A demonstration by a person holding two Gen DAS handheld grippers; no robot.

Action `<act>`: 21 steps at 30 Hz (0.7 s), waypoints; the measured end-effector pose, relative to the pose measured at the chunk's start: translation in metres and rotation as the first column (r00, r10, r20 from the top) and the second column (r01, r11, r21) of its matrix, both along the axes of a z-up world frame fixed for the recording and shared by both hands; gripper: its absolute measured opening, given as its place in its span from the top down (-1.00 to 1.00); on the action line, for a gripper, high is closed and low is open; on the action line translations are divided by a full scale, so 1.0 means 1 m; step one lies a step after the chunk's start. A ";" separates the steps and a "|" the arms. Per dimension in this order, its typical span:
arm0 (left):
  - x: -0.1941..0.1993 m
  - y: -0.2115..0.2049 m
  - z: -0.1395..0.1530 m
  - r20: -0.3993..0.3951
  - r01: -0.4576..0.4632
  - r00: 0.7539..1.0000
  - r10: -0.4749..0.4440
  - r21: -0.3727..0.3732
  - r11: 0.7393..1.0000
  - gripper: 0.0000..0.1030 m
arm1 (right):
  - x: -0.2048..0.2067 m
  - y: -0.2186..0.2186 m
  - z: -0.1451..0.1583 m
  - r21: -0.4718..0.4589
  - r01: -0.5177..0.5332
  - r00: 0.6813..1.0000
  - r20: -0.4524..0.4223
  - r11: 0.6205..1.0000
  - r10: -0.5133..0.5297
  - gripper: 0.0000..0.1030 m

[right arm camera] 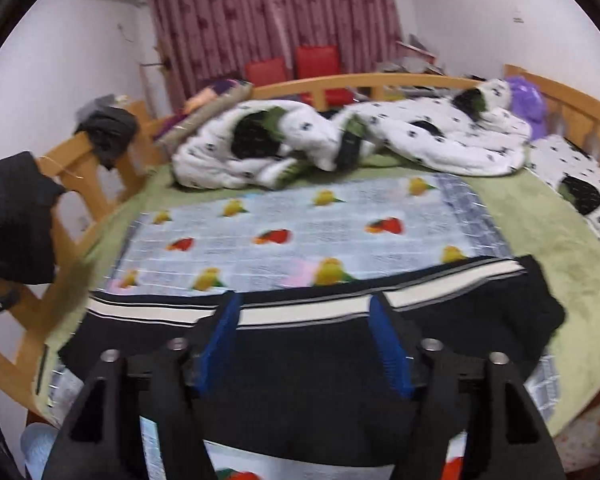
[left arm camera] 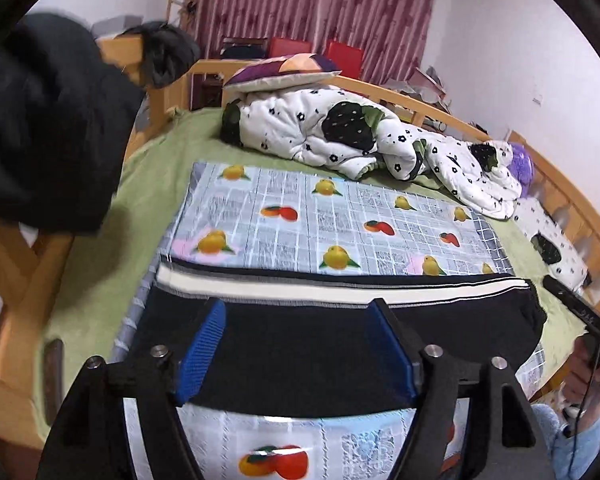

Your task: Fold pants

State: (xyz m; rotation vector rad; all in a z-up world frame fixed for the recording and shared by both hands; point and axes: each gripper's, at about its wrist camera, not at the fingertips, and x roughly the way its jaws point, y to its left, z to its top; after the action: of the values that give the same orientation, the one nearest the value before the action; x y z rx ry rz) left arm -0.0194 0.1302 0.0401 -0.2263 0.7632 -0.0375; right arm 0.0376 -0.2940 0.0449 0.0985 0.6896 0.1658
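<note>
On the bed, I see the folded black pants with a white-and-grey side stripe [left arm camera: 340, 320] lying flat on the fruit-print plastic sheet [left arm camera: 340, 220] over the green blanket [left arm camera: 148, 184]. Left gripper [left arm camera: 296, 344] with blue ribbed pads hangs above the fabric, jaws apart, nothing between them. Right gripper [right arm camera: 304, 340] same: jaws apart, empty, over the stripe. White flower-print quilt [right arm camera: 300, 140] bunched beyond

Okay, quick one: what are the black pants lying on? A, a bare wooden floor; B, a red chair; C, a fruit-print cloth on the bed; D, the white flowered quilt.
C: the black pants lie on the fruit-print cloth, spread over the green bed cover.
</note>
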 end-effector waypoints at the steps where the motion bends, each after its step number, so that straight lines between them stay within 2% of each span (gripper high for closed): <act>1: -0.004 0.004 -0.012 -0.006 -0.009 1.000 0.009 -0.032 0.999 -0.40 | -0.001 0.010 -0.006 0.005 -0.016 1.000 0.010 1.000 0.016 -0.32; 4: -0.019 0.026 -0.073 -0.047 -0.073 0.997 0.067 -0.135 0.988 -0.40 | -0.003 0.030 -0.032 0.026 -0.045 0.999 0.025 0.999 0.044 -0.32; 5: -0.026 0.039 -0.103 -0.082 -0.126 0.990 0.114 -0.163 0.979 -0.40 | -0.002 0.033 -0.047 0.040 -0.058 0.998 0.018 0.998 0.058 -0.32; 6: -0.032 0.048 -0.121 -0.105 -0.164 0.984 0.147 -0.184 0.969 -0.34 | -0.002 0.036 -0.059 0.045 -0.069 0.998 0.007 0.997 0.069 -0.32; 8: -0.045 0.070 -0.158 -0.141 -0.240 0.968 0.209 -0.258 0.936 -0.22 | 0.001 0.040 -0.089 0.025 -0.088 0.995 -0.048 0.996 0.089 -0.32; 10: -0.054 0.096 -0.189 -0.155 -0.301 0.952 0.262 -0.346 0.889 -0.20 | 0.008 0.043 -0.106 0.019 -0.101 0.988 -0.111 0.995 0.103 -0.21; 13: -0.052 0.122 -0.211 -0.174 -0.355 0.934 0.311 -0.388 0.851 -0.15 | 0.013 0.051 -0.105 0.043 -0.133 0.984 -0.114 0.990 0.137 -0.21; 14: -0.046 0.128 -0.216 -0.175 -0.357 0.934 0.312 -0.403 0.843 -0.07 | 0.012 0.054 -0.104 0.026 -0.133 0.986 -0.095 0.991 0.135 -0.21; 17: -0.025 0.141 -0.223 -0.170 -0.356 0.935 0.312 -0.435 0.827 -0.03 | 0.011 0.065 -0.106 -0.055 -0.125 0.990 -0.069 0.991 0.121 -0.21; 19: -0.011 0.151 -0.229 -0.177 -0.379 0.925 0.335 -0.451 0.808 0.13 | 0.012 0.067 -0.112 -0.082 -0.136 0.988 -0.091 0.987 0.128 -0.21; 20: -0.005 0.157 -0.233 -0.184 -0.395 0.919 0.350 -0.458 0.797 0.28 | 0.012 0.067 -0.114 -0.096 -0.136 0.987 -0.099 0.986 0.127 -0.21; 21: 0.002 0.163 -0.236 -0.184 -0.399 0.917 0.355 -0.468 0.789 0.32 | 0.011 0.067 -0.116 -0.111 -0.134 0.987 -0.101 0.985 0.123 -0.21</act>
State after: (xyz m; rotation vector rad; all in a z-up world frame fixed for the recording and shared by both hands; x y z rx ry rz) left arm -0.0176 0.2928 -0.1958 -0.8817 0.7728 0.1615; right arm 0.0489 -0.2273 -0.0715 -0.0520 0.7980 0.2449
